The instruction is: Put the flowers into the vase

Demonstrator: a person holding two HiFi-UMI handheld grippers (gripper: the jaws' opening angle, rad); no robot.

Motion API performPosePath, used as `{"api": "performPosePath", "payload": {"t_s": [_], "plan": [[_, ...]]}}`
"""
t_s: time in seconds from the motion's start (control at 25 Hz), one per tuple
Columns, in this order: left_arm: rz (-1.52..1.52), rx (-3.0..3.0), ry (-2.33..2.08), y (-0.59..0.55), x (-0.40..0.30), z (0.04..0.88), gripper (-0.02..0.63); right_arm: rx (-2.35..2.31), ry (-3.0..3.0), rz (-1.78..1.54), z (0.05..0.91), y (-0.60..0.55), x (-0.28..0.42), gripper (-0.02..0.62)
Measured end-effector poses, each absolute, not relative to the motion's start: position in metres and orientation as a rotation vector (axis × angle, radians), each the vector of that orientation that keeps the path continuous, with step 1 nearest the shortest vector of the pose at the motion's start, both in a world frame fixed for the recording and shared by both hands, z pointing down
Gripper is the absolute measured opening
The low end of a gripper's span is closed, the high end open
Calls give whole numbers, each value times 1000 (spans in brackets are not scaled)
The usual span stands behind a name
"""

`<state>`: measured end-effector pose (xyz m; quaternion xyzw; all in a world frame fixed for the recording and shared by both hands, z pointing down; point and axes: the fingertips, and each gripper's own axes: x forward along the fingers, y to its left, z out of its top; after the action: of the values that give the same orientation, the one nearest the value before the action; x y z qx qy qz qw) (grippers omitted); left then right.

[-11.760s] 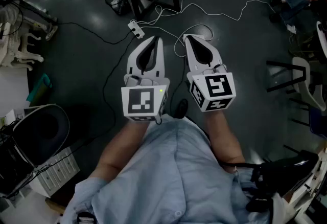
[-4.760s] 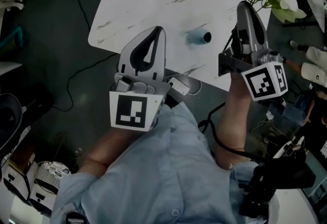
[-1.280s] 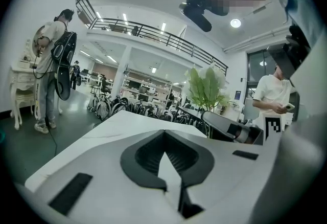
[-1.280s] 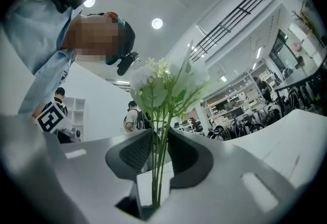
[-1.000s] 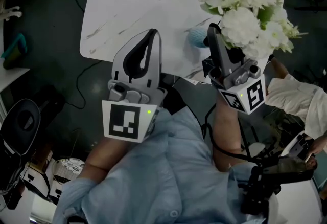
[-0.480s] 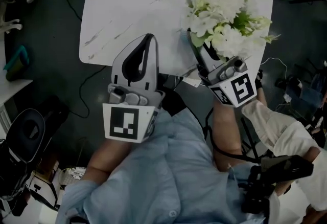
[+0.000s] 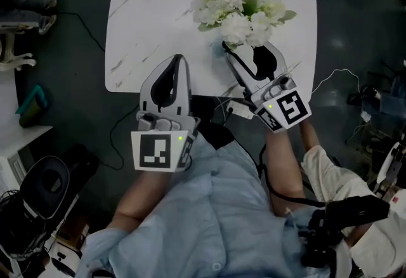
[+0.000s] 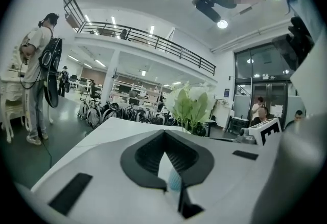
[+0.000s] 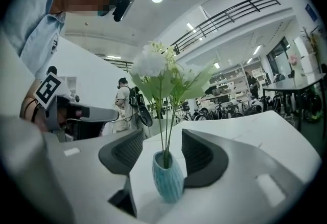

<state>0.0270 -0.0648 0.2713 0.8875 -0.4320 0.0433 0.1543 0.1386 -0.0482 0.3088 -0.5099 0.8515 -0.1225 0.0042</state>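
Observation:
White flowers with green leaves (image 7: 236, 0) stand on the white marble table (image 7: 146, 10); their stems sit in a small ribbed light-blue vase (image 9: 167, 176). My right gripper (image 7: 246, 49) is just in front of the bunch. Its jaws are opening, one on each side of the vase, and the pads (image 9: 122, 152) touch neither vase nor stems. In the right gripper view the gripper (image 9: 162, 133) frames the upright stems of the flowers (image 9: 163, 77). My left gripper (image 7: 178, 58) hovers at the table's near edge, shut and empty. In its own view the left gripper (image 8: 164, 133) shows the vase (image 8: 174, 182) through its hollow.
Someone's white sleeve (image 7: 330, 172) reaches in at the lower right. A dark chair (image 7: 47, 181) stands on the floor at the lower left. A person with a backpack (image 8: 38, 64) stands left of the table. Bare tabletop lies left of the flowers.
The right gripper carried the flowers left over the table and lowered them. Its jaws have spread and let go of the stems. The left gripper stayed shut.

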Motion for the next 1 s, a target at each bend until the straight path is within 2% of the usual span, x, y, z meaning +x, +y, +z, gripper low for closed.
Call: {"api": "performPosePath", "payload": {"t_s": [0.48, 0.52, 0.6, 0.68, 0.8, 1.0], "plan": [[94, 2661, -1129, -14, 48, 235, 5, -1777, 2496, -411, 252, 14, 148, 206], [89, 2667, -1123, -9, 49, 230, 5, -1811, 2465, -442, 248, 19, 150, 188], [80, 2688, -1116, 1, 50, 220, 5, -1883, 2407, -489, 240, 31, 154, 94], [65, 2707, -1115, 10, 50, 211, 5, -1922, 2374, -497, 229, 41, 155, 38], [44, 2729, -1107, 20, 54, 197, 5, -1952, 2359, -446, 210, 52, 151, 3], [18, 2791, -1096, 28, 60, 174, 5, -2007, 2357, -342, 187, 57, 148, 2]]}}
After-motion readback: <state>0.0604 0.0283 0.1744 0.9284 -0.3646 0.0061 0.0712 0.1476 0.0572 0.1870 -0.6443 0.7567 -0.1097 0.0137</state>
